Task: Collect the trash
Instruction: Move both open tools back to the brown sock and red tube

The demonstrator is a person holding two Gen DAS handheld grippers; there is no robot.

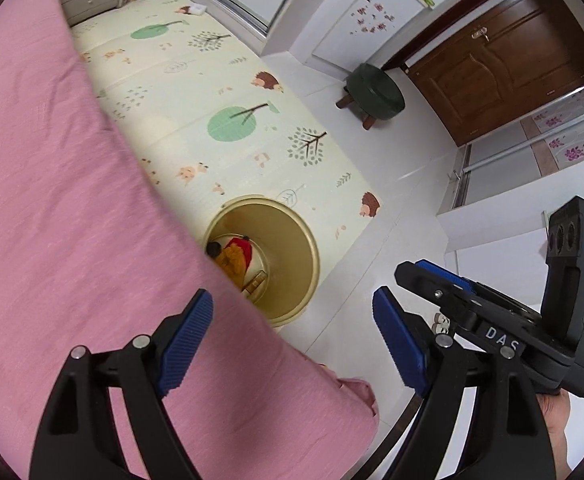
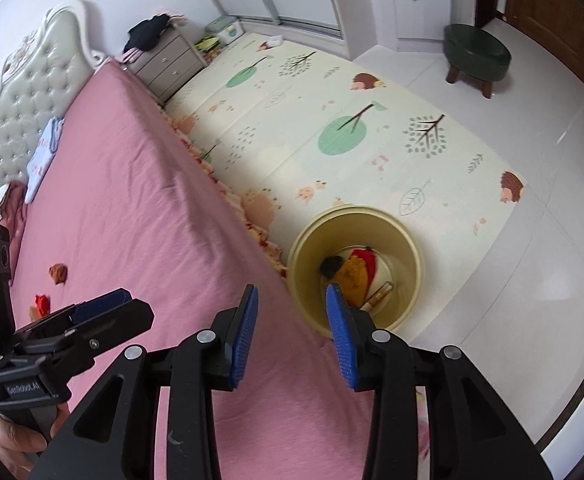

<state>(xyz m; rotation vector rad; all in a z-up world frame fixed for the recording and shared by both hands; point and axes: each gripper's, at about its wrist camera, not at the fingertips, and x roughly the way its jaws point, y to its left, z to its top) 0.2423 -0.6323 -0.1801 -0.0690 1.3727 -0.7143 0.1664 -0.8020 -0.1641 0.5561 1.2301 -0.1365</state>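
A yellow bin (image 1: 292, 240) (image 2: 402, 248) stands on the floor against the edge of the pink bed (image 1: 51, 200) (image 2: 131, 200). Orange, red and black trash (image 1: 237, 256) (image 2: 358, 272) lies at its bottom. My left gripper (image 1: 292, 340) hovers over the bed's edge near the bin, jaws wide apart and empty. My right gripper (image 2: 294, 334) stands open with a narrower gap, nothing between its blue pads, just short of the bin. On the bed lie a brown crumpled scrap (image 2: 58, 273) and a red scrap (image 2: 42, 303), close to the left gripper (image 2: 91, 320).
A patterned play mat (image 1: 211, 120) (image 2: 332, 120) covers the floor beyond the bin. A dark green stool (image 1: 376, 92) (image 2: 476, 52) stands on white tiles near a brown door (image 1: 512, 68). A nightstand (image 2: 167, 64) sits by the headboard, and a blue cloth (image 2: 43, 152) lies on the bed.
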